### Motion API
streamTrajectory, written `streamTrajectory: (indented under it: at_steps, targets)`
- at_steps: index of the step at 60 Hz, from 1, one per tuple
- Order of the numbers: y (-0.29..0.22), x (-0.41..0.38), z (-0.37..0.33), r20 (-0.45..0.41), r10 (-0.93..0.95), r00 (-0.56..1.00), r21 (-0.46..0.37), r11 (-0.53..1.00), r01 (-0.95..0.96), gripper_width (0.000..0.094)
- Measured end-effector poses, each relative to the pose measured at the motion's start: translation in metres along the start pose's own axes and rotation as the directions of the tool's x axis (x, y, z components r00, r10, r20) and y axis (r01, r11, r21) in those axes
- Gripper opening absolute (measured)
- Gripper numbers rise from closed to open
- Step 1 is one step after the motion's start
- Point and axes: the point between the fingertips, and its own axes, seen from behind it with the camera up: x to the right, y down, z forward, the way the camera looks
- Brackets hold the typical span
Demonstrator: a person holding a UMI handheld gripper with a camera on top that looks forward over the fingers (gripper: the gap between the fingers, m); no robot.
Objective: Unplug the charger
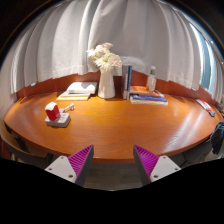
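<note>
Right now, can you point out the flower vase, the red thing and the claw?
flower vase [106, 84], gripper view, white body.
red thing [53, 111], gripper view, its top.
claw [114, 162], gripper view, open gap between fingertips.

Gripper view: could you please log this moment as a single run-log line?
gripper: open, holding nothing | table: ahead of fingers | vase of flowers: far side, beside books | charger: not identifiable | unplugging: not started

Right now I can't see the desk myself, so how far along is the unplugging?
Nothing looks done yet. The gripper is open and empty, short of the wooden table. No charger is clearly identifiable; finding, gripping and pulling it out all remain. A vase of flowers stands beyond.
</note>
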Motion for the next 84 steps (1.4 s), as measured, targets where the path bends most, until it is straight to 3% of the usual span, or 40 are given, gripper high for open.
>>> streamTrajectory:
  at_steps: [10, 19, 38, 41, 45, 56, 62, 65, 67, 70, 74, 78, 84]
  targets:
    - [0.024, -0.130, 0.042, 0.127, -0.001, 0.992, -0.051, 0.999, 0.007, 0.0798]
    - [0.011, -0.227, 0.085, 0.218, -0.030, 0.975, -0.055, 0.998, 0.043, 0.0809]
    - [-0.075, -0.303, 0.175, 0.211, -0.034, 0.977, 0.035, 0.999, 0.027, 0.0795]
    - [-0.086, -0.305, 0.182, 0.201, -0.034, 0.979, 0.056, 0.998, 0.023, 0.0736]
    - [-0.088, -0.293, 0.191, 0.142, -0.043, 0.989, 0.049, 0.998, 0.037, 0.0506]
    - [-0.088, -0.292, 0.192, 0.140, -0.023, 0.990, 0.066, 0.998, 0.013, 0.0397]
    - [-0.087, -0.292, 0.192, 0.148, 0.004, 0.989, 0.017, 1.000, -0.006, 0.0340]
    - [-0.087, -0.293, 0.191, 0.154, 0.015, 0.988, -0.048, 0.999, -0.008, 0.0343]
    - [-0.117, -0.293, 0.180, 0.176, 0.027, 0.984, -0.020, 1.000, -0.024, 0.0342]
    - [-0.199, -0.275, 0.147, 0.182, 0.037, 0.983, 0.146, 0.987, -0.064, 0.0342]
    - [-0.307, -0.234, 0.097, 0.131, -0.025, 0.991, 0.339, 0.941, -0.021, 0.0341]
    - [-0.398, -0.182, 0.062, 0.048, -0.048, 0.998, 0.465, 0.885, 0.020, 0.0339]
    - [-0.401, -0.109, 0.033, -0.020, -0.022, 1.000, 0.507, 0.861, 0.029, 0.0336]
